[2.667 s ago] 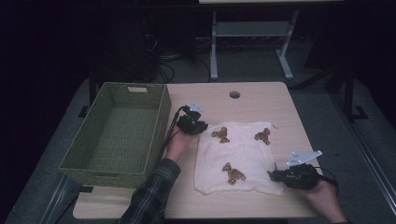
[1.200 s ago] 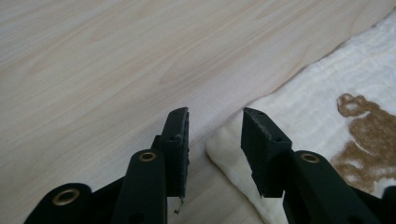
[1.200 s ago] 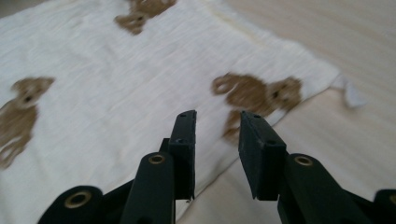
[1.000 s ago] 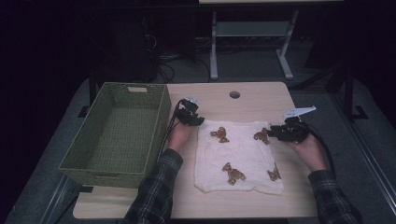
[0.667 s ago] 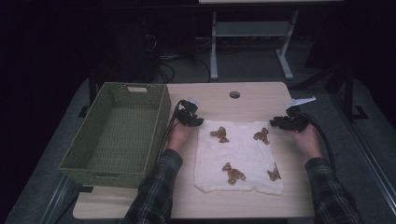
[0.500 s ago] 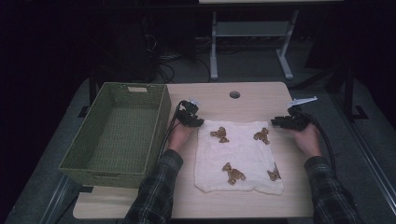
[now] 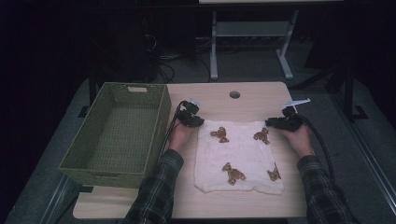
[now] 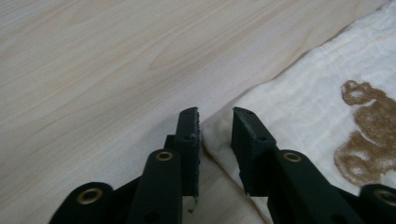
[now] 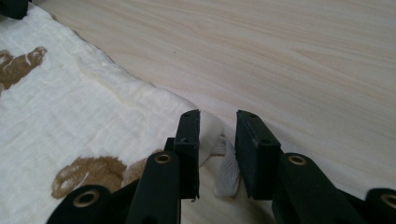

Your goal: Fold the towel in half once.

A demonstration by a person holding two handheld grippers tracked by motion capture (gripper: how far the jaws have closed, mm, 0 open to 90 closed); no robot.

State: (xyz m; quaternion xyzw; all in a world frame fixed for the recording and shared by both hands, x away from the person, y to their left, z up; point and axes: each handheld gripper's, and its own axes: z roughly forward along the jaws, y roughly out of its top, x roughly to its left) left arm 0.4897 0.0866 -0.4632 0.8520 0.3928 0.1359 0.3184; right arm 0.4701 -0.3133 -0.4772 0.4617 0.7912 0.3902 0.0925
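Two grippers worked one cream cloth (image 7: 240, 156) lying flat on the table (image 7: 219, 93), right of one green basket (image 7: 116, 130). We saw the left gripper (image 8: 215, 126) with the cloth's far left corner between its jaws, which had just been closing yet kept a narrow gap, pads apparently not pressing. The right gripper (image 9: 217, 128) straddled the far right corner the same way, jaws closing, a gap remaining. We counted four brown bear prints (image 7: 233, 173) on the cloth.

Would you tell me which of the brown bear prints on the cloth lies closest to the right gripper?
The far-right bear print, just beside the right gripper; the other three lie farther away.
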